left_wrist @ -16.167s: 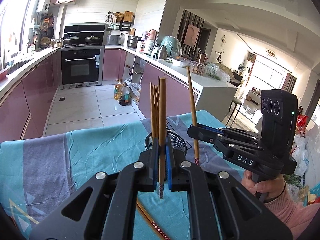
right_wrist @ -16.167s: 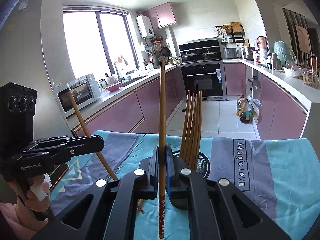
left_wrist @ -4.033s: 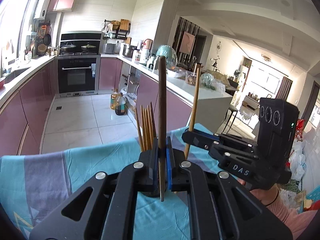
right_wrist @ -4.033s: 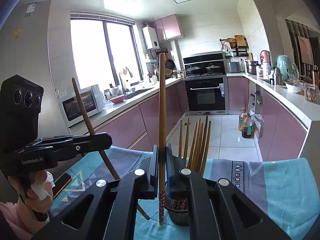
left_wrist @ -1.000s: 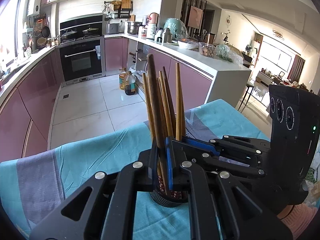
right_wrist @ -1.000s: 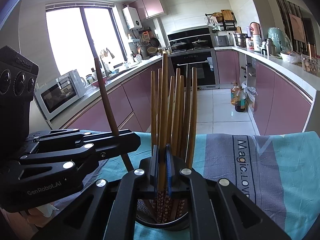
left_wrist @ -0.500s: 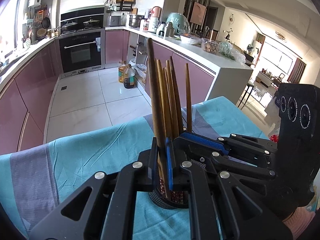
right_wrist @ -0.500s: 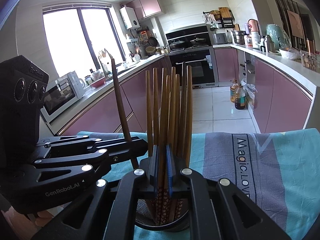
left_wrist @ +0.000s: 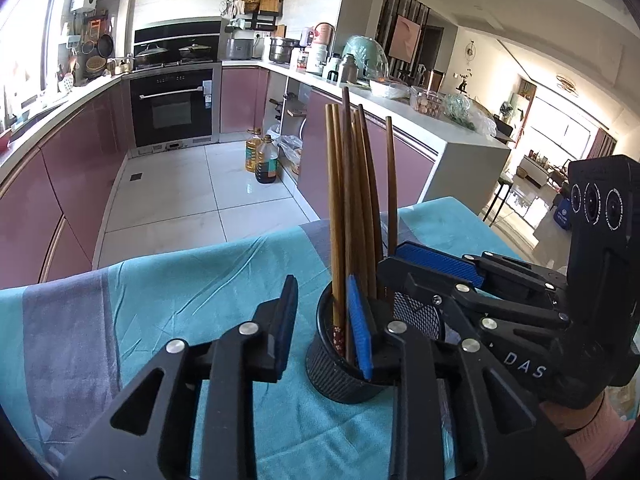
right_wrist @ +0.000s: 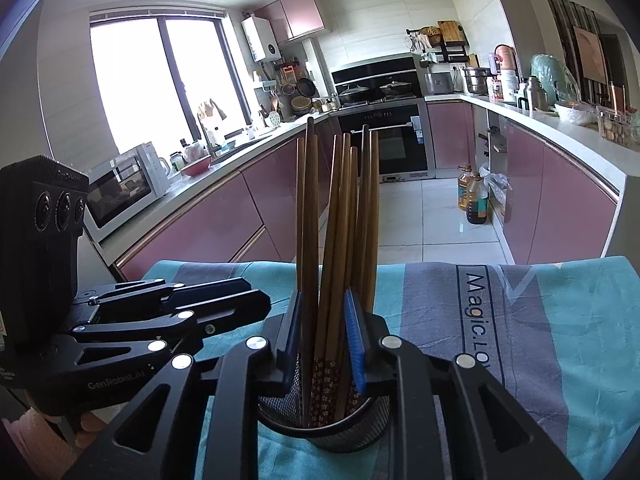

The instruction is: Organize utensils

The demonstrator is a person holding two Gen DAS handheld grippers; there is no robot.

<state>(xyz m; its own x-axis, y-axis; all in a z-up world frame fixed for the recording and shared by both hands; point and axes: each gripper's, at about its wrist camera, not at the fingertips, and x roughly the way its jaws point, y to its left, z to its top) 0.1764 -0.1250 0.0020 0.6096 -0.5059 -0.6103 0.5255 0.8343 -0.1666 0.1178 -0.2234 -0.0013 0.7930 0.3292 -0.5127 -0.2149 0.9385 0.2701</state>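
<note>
The black mesh holder (left_wrist: 344, 364) stood on the teal and grey tablecloth (left_wrist: 168, 304), with the wooden chopsticks (left_wrist: 352, 208) upright in it, their patterned ends down in the cup; the left gripper (left_wrist: 324, 320) sat at the holder's rim, its jaws having just been opening, one blue pad outside the cup and the other at the rim, gripping nothing; a gap showed between its pads and the nearest stick; the right gripper (right_wrist: 325, 340) was over the same holder (right_wrist: 320, 428), its jaws likewise just opened a little, the chopsticks (right_wrist: 340, 220) standing loose between the pads, not pinched; both grippers lay close together, nearly touching.
</note>
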